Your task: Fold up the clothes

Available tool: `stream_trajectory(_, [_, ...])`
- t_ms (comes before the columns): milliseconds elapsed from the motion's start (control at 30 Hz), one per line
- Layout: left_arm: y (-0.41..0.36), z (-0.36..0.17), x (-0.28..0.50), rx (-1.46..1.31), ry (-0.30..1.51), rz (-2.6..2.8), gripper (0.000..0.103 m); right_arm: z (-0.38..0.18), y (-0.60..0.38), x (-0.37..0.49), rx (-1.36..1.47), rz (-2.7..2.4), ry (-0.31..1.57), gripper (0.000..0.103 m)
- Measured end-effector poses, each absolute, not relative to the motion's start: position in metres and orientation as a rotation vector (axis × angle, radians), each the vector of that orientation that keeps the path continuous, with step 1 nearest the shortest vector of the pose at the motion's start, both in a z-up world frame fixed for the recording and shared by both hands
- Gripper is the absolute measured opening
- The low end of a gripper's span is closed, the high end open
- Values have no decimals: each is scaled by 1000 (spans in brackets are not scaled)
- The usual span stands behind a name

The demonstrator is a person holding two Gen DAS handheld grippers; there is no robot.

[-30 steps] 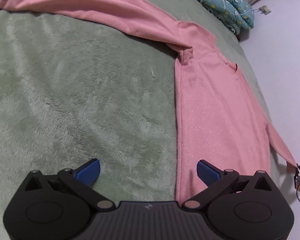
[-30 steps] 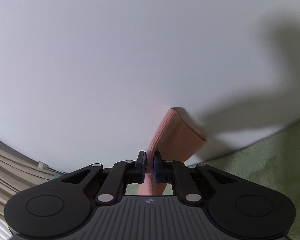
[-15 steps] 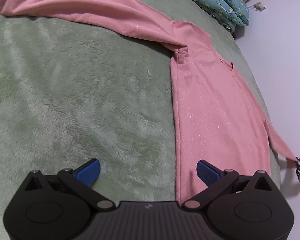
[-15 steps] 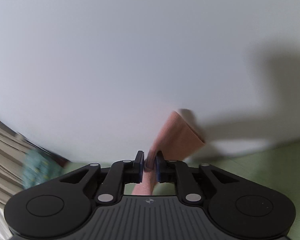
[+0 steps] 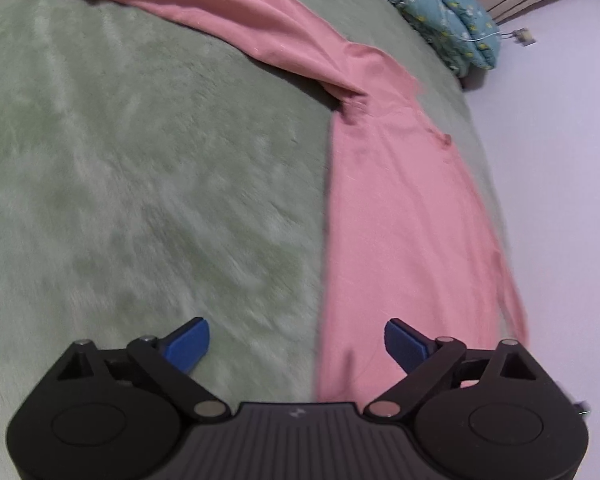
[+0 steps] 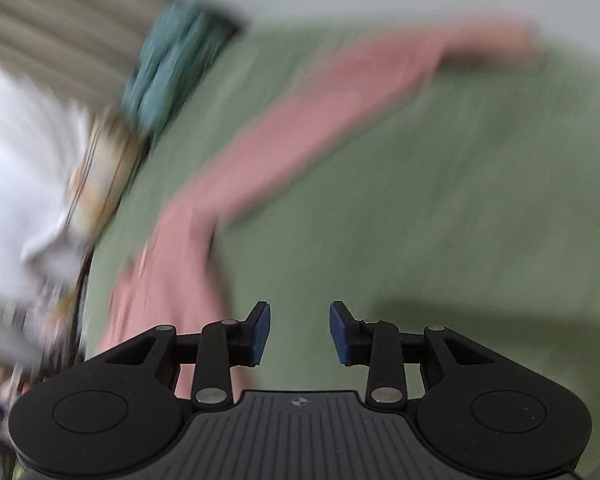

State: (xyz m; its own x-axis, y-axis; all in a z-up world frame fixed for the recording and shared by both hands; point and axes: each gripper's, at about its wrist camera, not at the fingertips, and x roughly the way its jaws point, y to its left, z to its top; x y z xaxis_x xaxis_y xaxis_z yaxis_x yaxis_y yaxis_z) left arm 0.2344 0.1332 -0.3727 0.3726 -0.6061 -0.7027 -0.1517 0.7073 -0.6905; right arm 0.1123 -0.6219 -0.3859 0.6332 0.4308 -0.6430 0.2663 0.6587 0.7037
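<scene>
Lying on green blanket [image 5: 140, 160] — one pink top [image 5: 400, 220]; two grippers, left gripper [image 5: 296, 340] closing, right gripper [image 6: 299, 332] opening — fingers apart, empty.

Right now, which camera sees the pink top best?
The left wrist view: the pink long-sleeved top lies sharp on the green blanket, body and one long sleeve plain. The right wrist view shows the same top only as a blurred pink streak.

Right wrist view smeared throughout: long-sleeved pink knit garment [image 6: 300, 120] edgeless, clutter at 9 o'clock unreadable. Left wrist view: garment's hem hidden behind black gripper body at 6 o'clock, sleeve cut off at 11 o'clock.
</scene>
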Motion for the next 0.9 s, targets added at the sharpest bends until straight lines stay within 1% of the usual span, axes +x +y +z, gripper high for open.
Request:
stream_trajectory(100, [124, -369, 220, -739, 1241, -404, 92, -398, -592, 86, 838, 237, 1038, 34])
stream_trajectory(200, [109, -372, 204, -638, 1319, -451, 92, -390, -583, 77, 760, 243, 1047, 34])
stream_trajectory(233, [104, -374, 199, -615, 1333, -458, 92, -393, -579, 87, 755, 243, 1045, 34])
stream_trajectory(300, [96, -378, 192, -617, 1328, -479, 92, -401, -564, 74, 782, 251, 1049, 34])
stream_trajectory(367, [91, -381, 189, -619, 1310, -477, 92, -417, -552, 83, 857, 265, 1064, 34])
stream_trajectory(433, [86, -382, 189, -622, 1298, -465, 92, -422, -541, 66, 897, 253, 1045, 34])
stream_trajectory(467, [84, -382, 189, -627, 1296, -470, 90, -424, -536, 57, 914, 246, 1033, 34])
stream_trajectory(500, [79, -382, 190, -636, 1297, -487, 75, -426, -530, 57, 926, 240, 1025, 34])
stream_trajectory(567, [70, -382, 190, -646, 1314, -530, 52, -429, -526, 56, 960, 227, 1004, 34])
stream_trajectory(733, [48, -393, 193, -586, 1332, -476, 52, -430, -519, 59, 976, 215, 987, 34])
stream_trajectory(767, [46, -392, 193, -584, 1325, -467, 43, -430, -519, 59, 977, 207, 982, 29])
stream_trajectory(800, [45, -392, 193, -581, 1318, -460, 5, -429, -519, 58, 974, 200, 979, 19])
stream_trajectory(833, [46, -391, 193, -586, 1315, -458, 5, -428, -518, 56, 959, 185, 981, 9])
stream_trajectory(900, [62, -387, 190, -668, 1305, -446, 4, -422, -516, 52, 950, 180, 979, 9])
